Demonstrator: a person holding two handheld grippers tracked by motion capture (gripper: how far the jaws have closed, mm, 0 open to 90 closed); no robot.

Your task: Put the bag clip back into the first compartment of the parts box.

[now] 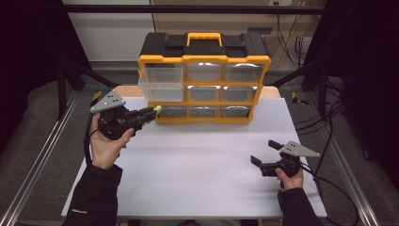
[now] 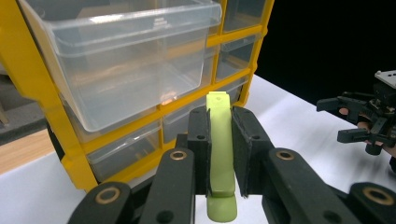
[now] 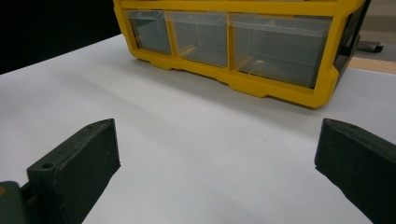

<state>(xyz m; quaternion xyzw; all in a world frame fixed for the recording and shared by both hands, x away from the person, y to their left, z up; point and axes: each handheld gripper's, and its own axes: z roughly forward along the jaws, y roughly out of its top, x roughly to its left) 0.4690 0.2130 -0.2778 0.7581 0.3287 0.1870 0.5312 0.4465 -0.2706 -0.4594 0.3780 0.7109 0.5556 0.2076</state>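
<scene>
A yellow and black drawer cabinet (image 1: pixel 204 80) stands at the back of the white table, with its top-left clear drawer (image 1: pixel 161 82) pulled out. My left gripper (image 1: pixel 153 113) is shut on a pale green flat piece (image 2: pixel 220 144) that sticks out past the jaw tips. It hangs just below and in front of the pulled-out drawer (image 2: pixel 135 60). My right gripper (image 1: pixel 263 153) rests low at the table's right front, its jaws wide apart with nothing between them. The cabinet's bottom row of drawers (image 3: pixel 275 44) lies ahead of it.
The white tabletop (image 1: pixel 197 165) stretches between both hands. Metal rails run along the table's left and right sides, and black frame legs stand behind the cabinet. The other gripper (image 2: pixel 369 121) appears far right in the left gripper view.
</scene>
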